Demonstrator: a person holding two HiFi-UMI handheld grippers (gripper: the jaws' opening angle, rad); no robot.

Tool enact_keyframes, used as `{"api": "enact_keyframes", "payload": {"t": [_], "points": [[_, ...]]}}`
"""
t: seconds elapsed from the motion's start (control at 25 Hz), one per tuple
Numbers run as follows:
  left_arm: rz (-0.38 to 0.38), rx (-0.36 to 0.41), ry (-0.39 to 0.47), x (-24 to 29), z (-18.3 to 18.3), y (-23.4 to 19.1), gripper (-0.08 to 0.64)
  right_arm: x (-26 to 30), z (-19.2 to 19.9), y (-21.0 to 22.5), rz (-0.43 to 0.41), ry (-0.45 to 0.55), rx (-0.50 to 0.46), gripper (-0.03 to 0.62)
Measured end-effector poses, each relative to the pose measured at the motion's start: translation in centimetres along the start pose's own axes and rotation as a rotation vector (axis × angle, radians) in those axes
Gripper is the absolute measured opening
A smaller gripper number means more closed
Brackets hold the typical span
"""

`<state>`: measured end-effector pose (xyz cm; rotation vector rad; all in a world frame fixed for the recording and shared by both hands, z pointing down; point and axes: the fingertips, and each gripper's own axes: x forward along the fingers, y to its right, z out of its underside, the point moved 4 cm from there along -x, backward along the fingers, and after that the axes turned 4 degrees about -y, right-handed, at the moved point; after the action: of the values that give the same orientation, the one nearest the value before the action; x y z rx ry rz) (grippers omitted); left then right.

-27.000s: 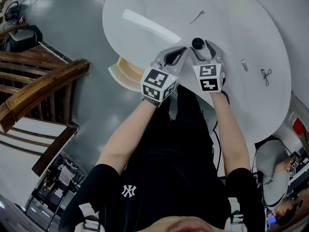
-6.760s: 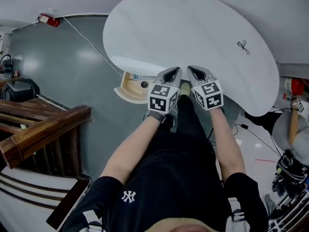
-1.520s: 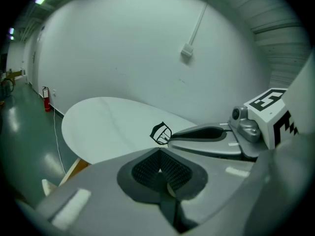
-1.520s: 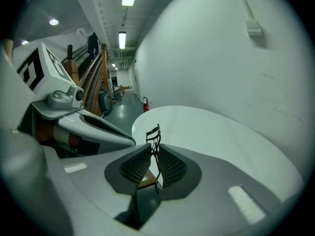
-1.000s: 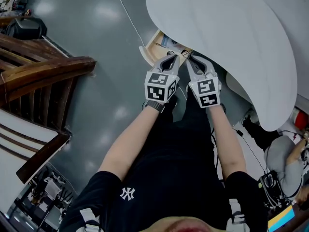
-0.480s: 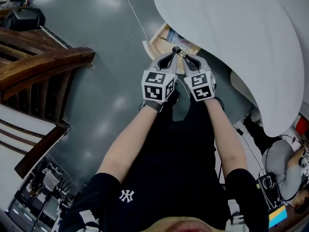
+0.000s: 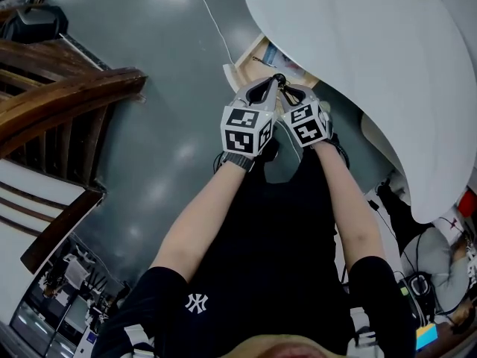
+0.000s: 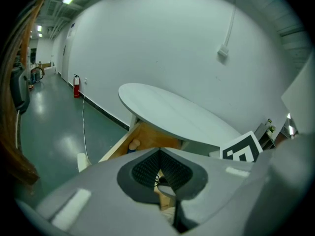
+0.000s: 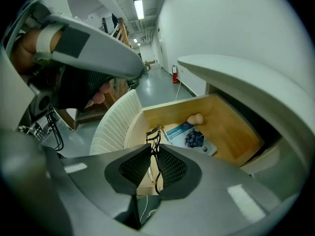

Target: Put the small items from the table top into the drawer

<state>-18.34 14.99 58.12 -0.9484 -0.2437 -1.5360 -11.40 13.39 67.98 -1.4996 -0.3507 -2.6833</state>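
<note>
An open wooden drawer [image 7: 250,57] sticks out from under the white table [image 7: 358,36]. My right gripper [image 7: 288,89] hangs over the drawer's front, shut on a thin black eyelash curler [image 9: 154,135] whose head pokes out past the pads toward the drawer [image 9: 231,127]. Close on its left, my left gripper [image 7: 270,83] is shut with nothing between its pads. In the left gripper view the left gripper [image 8: 160,154] points at the drawer [image 8: 142,136], with the curler dark behind its tips. A blue packet [image 9: 189,136] and a small beige item [image 9: 195,118] lie in the drawer.
The drawer's white ribbed front [image 9: 110,127] faces me. A wooden stair railing [image 7: 67,103] stands at the left over grey floor, and a cable [image 7: 216,21] runs across the floor. A red fire extinguisher [image 8: 76,86] stands by the far wall.
Both grippers have sunk toward the drawer and drawn closer together. The right one has tipped further downward with the eyelash curler still in it.
</note>
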Motion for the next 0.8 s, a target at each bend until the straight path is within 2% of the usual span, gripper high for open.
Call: {"api": "enact_keyframes", "payload": {"t": [0.16,0.28,0.36,0.6,0.8], "points": [[-0.010,-0.009,0.006,-0.2,-0.3,-0.8,0.000,1.3,0.7,-0.7,-0.052,-0.077,-0.023,0.082],[-0.015,-0.014,0.011,-0.5,-0.6,-1.0,0.000,1.6,1.0,-1.0,-0.078,-0.101,-0.023,0.114],[-0.017,-0.016,0.014,-0.8,-0.9,-1.1,0.000,1.3,0.8,-1.0,-0.079,-0.102,-0.026,0.109],[-0.008,-0.015,0.018,-2.5,-1.5,-0.4,0.000,-1.8,-1.0,-1.1,-0.035,-0.037,-0.016,0.046],[0.011,-0.004,0.028,-4.1,-2.8,1.2,0.000,-5.6,-3.3,-1.0,0.006,0.055,0.028,0.028]]}}
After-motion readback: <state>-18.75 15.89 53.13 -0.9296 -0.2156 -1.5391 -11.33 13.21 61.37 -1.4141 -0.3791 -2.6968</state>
